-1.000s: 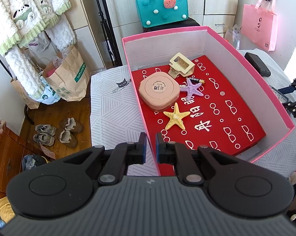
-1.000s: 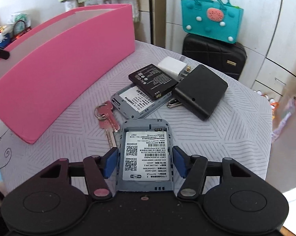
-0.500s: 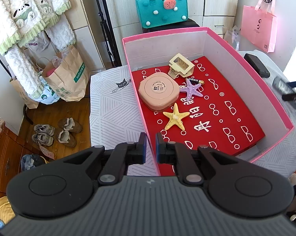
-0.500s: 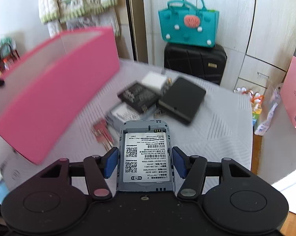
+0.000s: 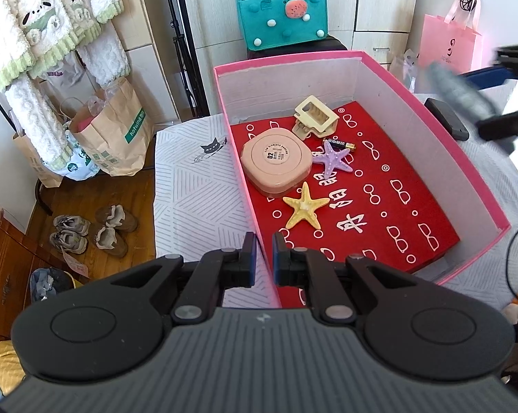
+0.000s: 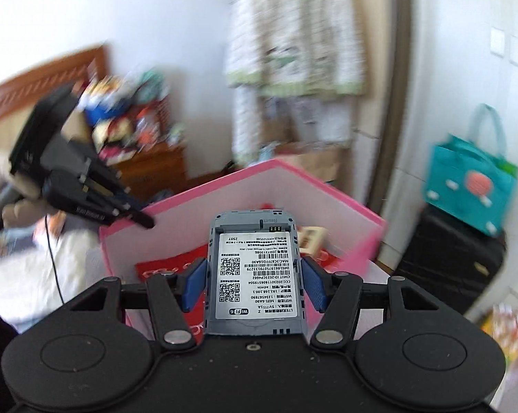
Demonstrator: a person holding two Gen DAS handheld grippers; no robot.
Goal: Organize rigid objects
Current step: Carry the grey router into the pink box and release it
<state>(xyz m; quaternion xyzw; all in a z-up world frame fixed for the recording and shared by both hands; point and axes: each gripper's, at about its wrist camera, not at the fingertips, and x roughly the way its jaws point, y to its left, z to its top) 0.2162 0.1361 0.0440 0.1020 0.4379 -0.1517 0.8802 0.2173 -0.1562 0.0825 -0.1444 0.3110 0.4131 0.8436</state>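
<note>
Inside the pink box (image 5: pixel 465 158): two starfish (image 5: pixel 305 208); right tongs (image 6: pixel 254 284) grip one router (image 6: pixel 254 272); left tongs (image 5: pixel 264 253) closed, empty.

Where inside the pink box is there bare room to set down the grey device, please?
The red lining lies bare between the yellow starfish and the box's right wall, down to the near corner. The far left is crowded: pink compact, cream hair clip, purple starfish and battery sit close together.

A grey router shell (image 6: pixel 254 272), label up, sits low centre of the frame. Inside the pink box (image 5: pixel 465 168), mid-frame: compact (image 5: pixel 275 161), two starfish (image 5: pixel 305 208), hair clip (image 5: pixel 316 117), battery (image 5: pixel 340 143).
</note>
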